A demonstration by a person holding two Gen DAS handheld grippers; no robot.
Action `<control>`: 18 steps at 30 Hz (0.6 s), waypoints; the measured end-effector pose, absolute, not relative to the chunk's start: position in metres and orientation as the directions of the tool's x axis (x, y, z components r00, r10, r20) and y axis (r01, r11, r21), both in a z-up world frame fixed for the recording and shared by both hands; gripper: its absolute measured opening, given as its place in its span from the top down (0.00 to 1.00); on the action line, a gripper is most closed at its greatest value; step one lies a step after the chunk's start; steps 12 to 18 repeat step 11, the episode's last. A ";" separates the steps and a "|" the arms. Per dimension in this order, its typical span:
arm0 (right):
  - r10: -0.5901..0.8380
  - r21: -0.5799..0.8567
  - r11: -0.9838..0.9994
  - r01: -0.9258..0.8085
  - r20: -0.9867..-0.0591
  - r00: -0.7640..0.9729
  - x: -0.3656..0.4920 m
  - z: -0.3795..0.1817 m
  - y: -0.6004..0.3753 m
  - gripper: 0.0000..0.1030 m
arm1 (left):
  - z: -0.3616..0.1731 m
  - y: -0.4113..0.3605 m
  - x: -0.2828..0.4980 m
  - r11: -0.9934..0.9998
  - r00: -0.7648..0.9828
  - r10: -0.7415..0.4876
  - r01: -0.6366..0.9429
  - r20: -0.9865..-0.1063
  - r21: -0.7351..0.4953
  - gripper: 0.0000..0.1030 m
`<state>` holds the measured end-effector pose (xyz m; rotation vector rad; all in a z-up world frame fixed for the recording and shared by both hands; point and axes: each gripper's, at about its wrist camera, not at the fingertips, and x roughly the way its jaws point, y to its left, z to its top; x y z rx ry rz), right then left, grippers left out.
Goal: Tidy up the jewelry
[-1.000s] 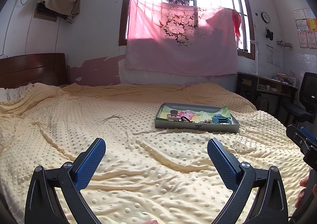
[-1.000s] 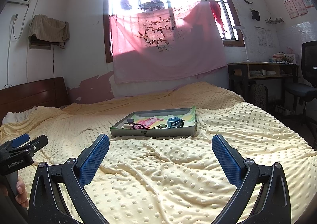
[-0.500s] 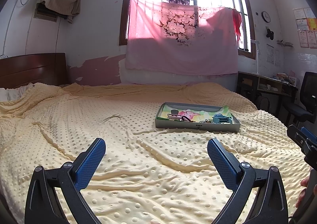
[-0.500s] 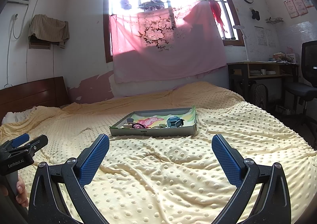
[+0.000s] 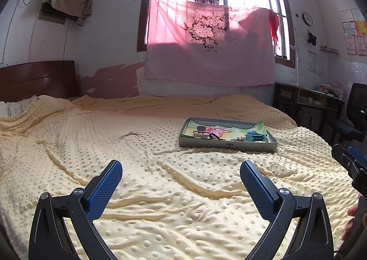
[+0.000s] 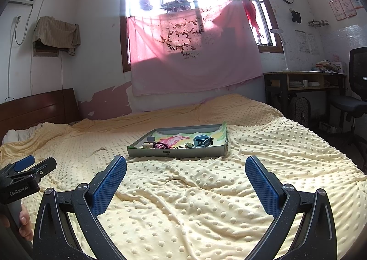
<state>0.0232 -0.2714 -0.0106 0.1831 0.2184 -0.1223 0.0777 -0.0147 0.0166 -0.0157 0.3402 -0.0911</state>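
Jewelry (image 5: 215,136) sits in a shallow grey tray (image 5: 227,145) on the bed (image 5: 160,179), mid-bed, well ahead of both claws. Pieces look small, light & loose: a dark cord loop (image 6: 160,145), a blue watch-like item (image 6: 201,141), others too small to tell. Prob. slippery and tangle-prone; best pinched at a band or thick part, not thin chain. Left claw (image 5: 181,175) fingers wide apart, empty, tray ahead & to its right. Right claw (image 6: 185,171) also spread, empty, tray straight ahead, slightly left.
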 end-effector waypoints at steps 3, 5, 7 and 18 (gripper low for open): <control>-0.101 0.169 0.976 0.141 -0.226 0.969 0.023 -0.010 -0.271 0.01 | 0.017 -0.015 0.078 0.996 0.938 -0.093 0.088 -0.334 -0.030 0.00; -0.101 0.168 0.976 0.141 -0.226 0.969 0.024 -0.010 -0.271 0.01 | 0.017 -0.015 0.078 0.996 0.938 -0.093 0.088 -0.334 -0.030 0.00; -0.102 0.167 0.976 0.141 -0.227 0.969 0.023 -0.011 -0.271 0.01 | 0.017 -0.015 0.078 0.996 0.938 -0.094 0.088 -0.334 -0.031 0.00; -0.100 0.167 0.976 0.140 -0.226 0.969 0.024 -0.010 -0.272 0.01 | 0.017 -0.015 0.078 0.996 0.937 -0.093 0.088 -0.335 -0.031 0.00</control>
